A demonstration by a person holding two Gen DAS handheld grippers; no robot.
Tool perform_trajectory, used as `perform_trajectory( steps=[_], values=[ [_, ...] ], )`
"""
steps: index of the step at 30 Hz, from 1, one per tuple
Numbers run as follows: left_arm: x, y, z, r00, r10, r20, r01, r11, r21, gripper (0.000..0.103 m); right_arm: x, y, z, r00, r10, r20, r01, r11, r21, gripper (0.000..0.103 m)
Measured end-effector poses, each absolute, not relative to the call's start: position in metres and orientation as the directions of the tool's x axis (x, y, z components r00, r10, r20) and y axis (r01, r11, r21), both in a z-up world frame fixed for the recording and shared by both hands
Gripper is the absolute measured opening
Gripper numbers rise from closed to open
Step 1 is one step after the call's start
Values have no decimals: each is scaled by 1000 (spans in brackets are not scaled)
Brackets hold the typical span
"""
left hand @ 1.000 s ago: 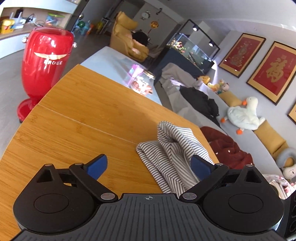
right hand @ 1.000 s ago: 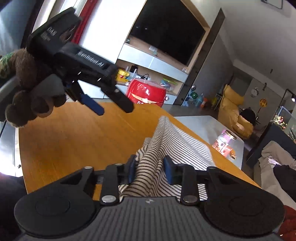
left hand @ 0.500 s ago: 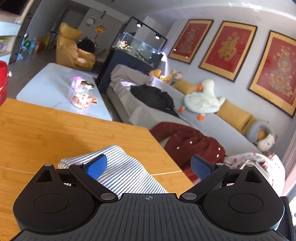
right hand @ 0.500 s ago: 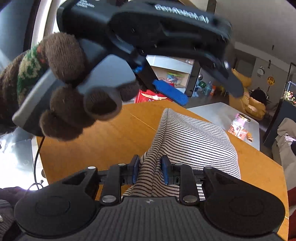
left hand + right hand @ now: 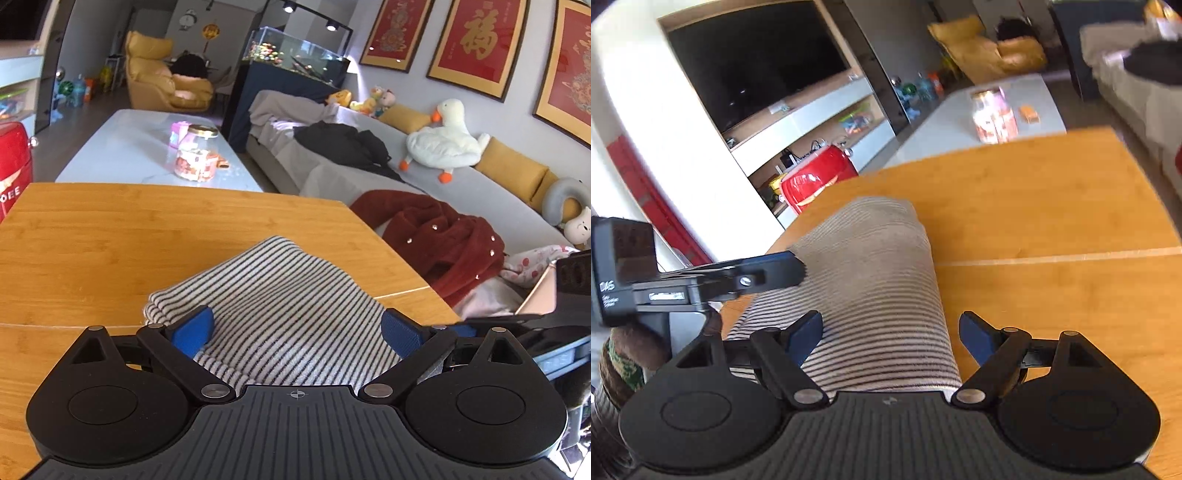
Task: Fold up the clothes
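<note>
A striped black-and-white garment (image 5: 280, 306) lies folded in a compact stack on the wooden table (image 5: 110, 236). My left gripper (image 5: 295, 332) is open, its blue pads on either side of the near edge of the garment, holding nothing. In the right wrist view the same garment (image 5: 871, 280) lies flat on the table (image 5: 1052, 221). My right gripper (image 5: 890, 336) is open over its near end and empty. The left gripper's body (image 5: 701, 284) shows at the left, its tip touching the garment's left edge.
A red appliance (image 5: 816, 181) stands beyond the table's far left edge. A white coffee table with a jar (image 5: 194, 158) lies past the far edge. A grey sofa with a red coat (image 5: 443, 236) runs along the right side.
My right gripper opened and let go of the striped garment, which now lies flat. My left gripper swung right and came down over the garment's near edge, still open.
</note>
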State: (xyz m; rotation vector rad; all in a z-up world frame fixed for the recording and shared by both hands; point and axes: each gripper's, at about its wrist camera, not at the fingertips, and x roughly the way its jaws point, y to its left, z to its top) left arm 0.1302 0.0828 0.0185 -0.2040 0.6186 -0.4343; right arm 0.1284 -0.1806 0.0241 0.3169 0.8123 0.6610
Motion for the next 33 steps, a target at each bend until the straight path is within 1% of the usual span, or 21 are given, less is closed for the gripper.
perform_trajectory(
  steps=[2, 4, 5, 6, 8, 9, 11, 13, 14, 16, 18, 19, 21, 24, 26, 27, 28, 30, 33],
  values=[
    [130, 86, 17, 726, -447, -522, 327, 893, -309, 100, 130, -180, 9, 473, 692, -545, -395, 720, 571, 82],
    [131, 88, 15, 723, -442, -531, 321, 895, -308, 100, 121, -177, 10, 471, 699, -539, -406, 713, 571, 78],
    [133, 88, 14, 722, -440, -534, 317, 897, -309, 100, 115, -175, 15, 477, 694, -539, -423, 719, 552, 72],
    [134, 89, 13, 722, -436, -537, 312, 898, -309, 100, 111, -174, 22, 484, 694, -532, -444, 719, 534, 62],
    [138, 91, 11, 725, -426, -541, 299, 903, -309, 101, 101, -174, 39, 480, 719, -503, -506, 695, 511, 56],
    [141, 94, 9, 725, -429, -539, 294, 900, -321, 103, 96, -171, 45, 481, 720, -500, -526, 693, 493, 56],
    [147, 103, 7, 720, -457, -522, 291, 882, -371, 102, 94, -162, 47, 493, 691, -529, -536, 720, 440, 56],
    [143, 115, 15, 741, -457, -492, 267, 873, -408, 101, 94, -164, 37, 495, 674, -548, -515, 736, 441, 57],
    [140, 122, 20, 756, -451, -474, 252, 869, -425, 101, 94, -164, 32, 496, 666, -557, -504, 743, 440, 60],
    [132, 135, 29, 781, -440, -443, 224, 860, -458, 101, 95, -166, 23, 497, 649, -575, -482, 758, 440, 62],
    [117, 145, 34, 792, -437, -426, 205, 848, -488, 101, 95, -167, 18, 506, 641, -578, -473, 766, 435, 69],
    [111, 148, 35, 788, -445, -426, 201, 840, -504, 101, 96, -166, 16, 512, 638, -575, -474, 768, 430, 71],
    [105, 142, 25, 749, -482, -454, 211, 824, -527, 101, 99, -164, 14, 520, 634, -572, -481, 771, 417, 75],
    [107, 126, 7, 718, -490, -494, 211, 830, -517, 101, 100, -162, 12, 531, 628, -570, -489, 776, 399, 77],
    [114, 117, -1, 712, -489, -503, 215, 835, -507, 95, 99, -163, 11, 541, 622, -566, -493, 780, 386, 80],
    [118, 113, -2, 715, -484, -505, 217, 840, -497, 78, 98, -164, 10, 544, 622, -563, -492, 780, 387, 81],
    [120, 109, 0, 725, -476, -498, 229, 849, -477, 74, 97, -166, 9, 546, 624, -559, -490, 779, 391, 81],
    [120, 101, 12, 746, -482, -460, 284, 855, -434, 72, 98, -169, 7, 553, 627, -548, -481, 778, 404, 81],
    [116, 93, 29, 748, -546, -378, 395, 823, -409, 74, 100, -172, 4, 560, 631, -537, -474, 776, 417, 82]
  ],
)
